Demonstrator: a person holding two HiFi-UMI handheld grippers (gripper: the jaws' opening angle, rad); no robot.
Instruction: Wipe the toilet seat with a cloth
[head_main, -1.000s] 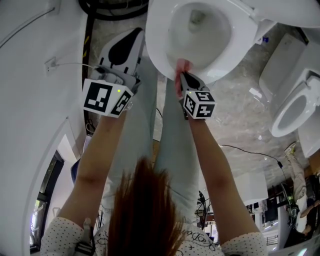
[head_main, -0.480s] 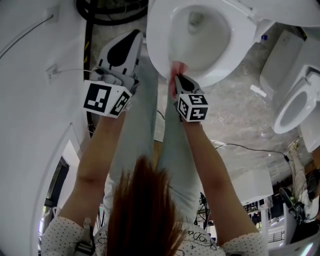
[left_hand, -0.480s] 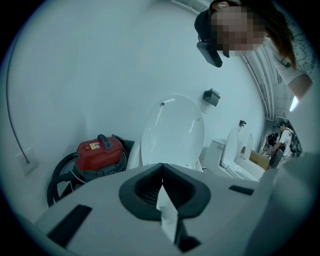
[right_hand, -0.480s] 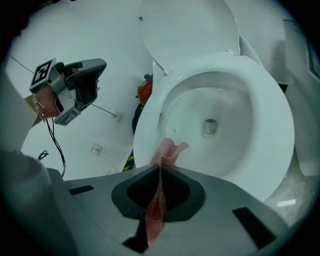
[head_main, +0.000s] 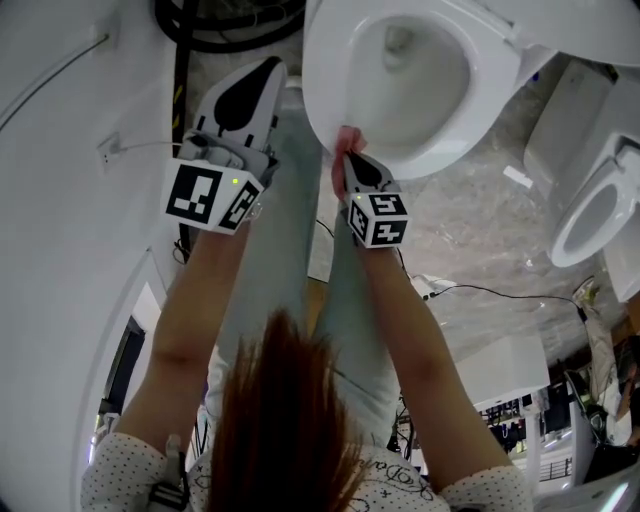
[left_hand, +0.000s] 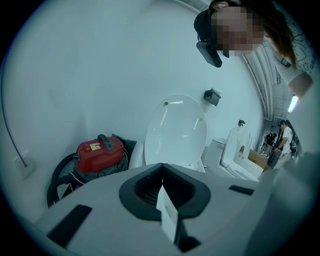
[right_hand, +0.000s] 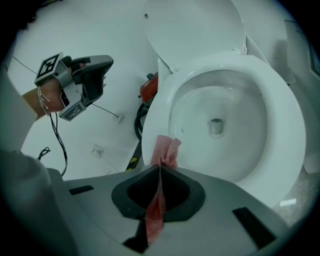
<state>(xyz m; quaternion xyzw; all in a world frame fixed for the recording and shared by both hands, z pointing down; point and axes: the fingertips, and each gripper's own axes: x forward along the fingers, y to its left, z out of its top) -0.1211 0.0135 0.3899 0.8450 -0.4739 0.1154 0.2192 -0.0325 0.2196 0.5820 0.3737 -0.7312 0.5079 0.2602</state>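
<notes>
We are clamping the right gripper (head_main: 348, 160) on a pink cloth (right_hand: 165, 150). Its jaws are closing tight on the fabric, which is running as a thin strip down between them. A crumpled tuft is sticking out past the tips. That tuft is meeting the near front edge of the white toilet seat (head_main: 322, 95), on the side nearer our left gripper. The rest of the seat ring is lying bare around the open toilet bowl (right_hand: 220, 120). The toilet lid (right_hand: 195, 30) is standing raised behind the bowl.

We are holding the left gripper (head_main: 262, 78) just beside the toilet, apart from the seat and the cloth. Its jaws are resting together, gripping nothing from the scene. It is pointing toward the raised lid and a red vacuum cleaner (left_hand: 99, 152), which is sitting against the white wall (left_hand: 100, 75) with its dark hose coiling beside it.

A second toilet (head_main: 590, 220) is standing farther off on our right, on the mottled floor (head_main: 480, 240).
</notes>
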